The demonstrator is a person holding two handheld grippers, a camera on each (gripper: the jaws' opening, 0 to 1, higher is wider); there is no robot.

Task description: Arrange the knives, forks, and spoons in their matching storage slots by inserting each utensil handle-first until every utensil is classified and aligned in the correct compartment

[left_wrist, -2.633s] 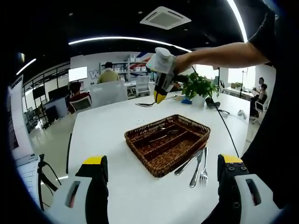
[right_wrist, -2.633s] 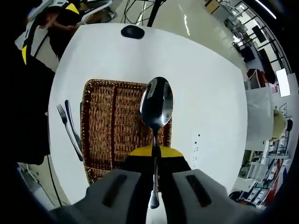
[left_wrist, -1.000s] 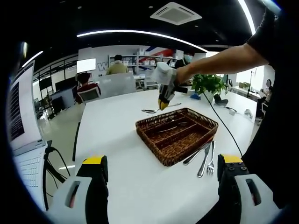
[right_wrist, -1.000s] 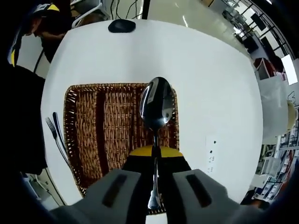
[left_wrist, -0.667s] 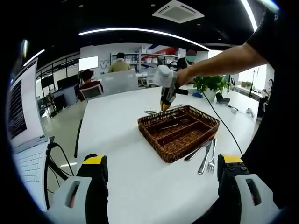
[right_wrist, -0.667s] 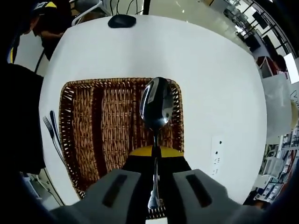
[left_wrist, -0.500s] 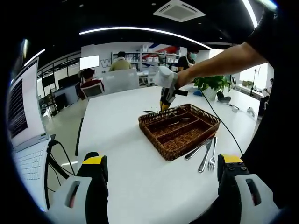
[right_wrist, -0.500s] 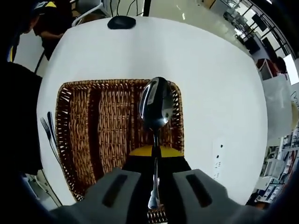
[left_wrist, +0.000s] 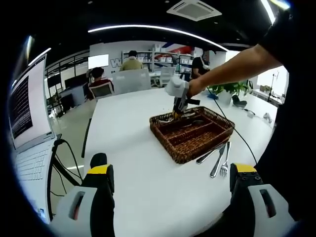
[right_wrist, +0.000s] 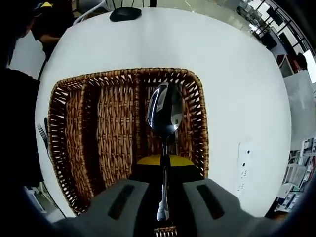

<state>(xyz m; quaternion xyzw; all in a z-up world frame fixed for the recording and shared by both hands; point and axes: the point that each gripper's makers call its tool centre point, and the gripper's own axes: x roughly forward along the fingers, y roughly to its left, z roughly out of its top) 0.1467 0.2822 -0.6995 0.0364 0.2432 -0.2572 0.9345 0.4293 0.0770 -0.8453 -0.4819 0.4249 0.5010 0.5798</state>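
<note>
Shiny silver spoon (right_wrist: pixel 165 114): our right gripper (right_wrist: pixel 165 160) pinches it over the brown woven basket (right_wrist: pixel 114 138); our left gripper (left_wrist: pixel 170 195) is spread apart.

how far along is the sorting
Partly done, it seems: some cutlery already lies in the basket, though which pieces is too small to tell. In hand: the right claw grips a spoon over the basket's rightmost slot. Left: a knife and fork on the table. The left claw is open.
</note>
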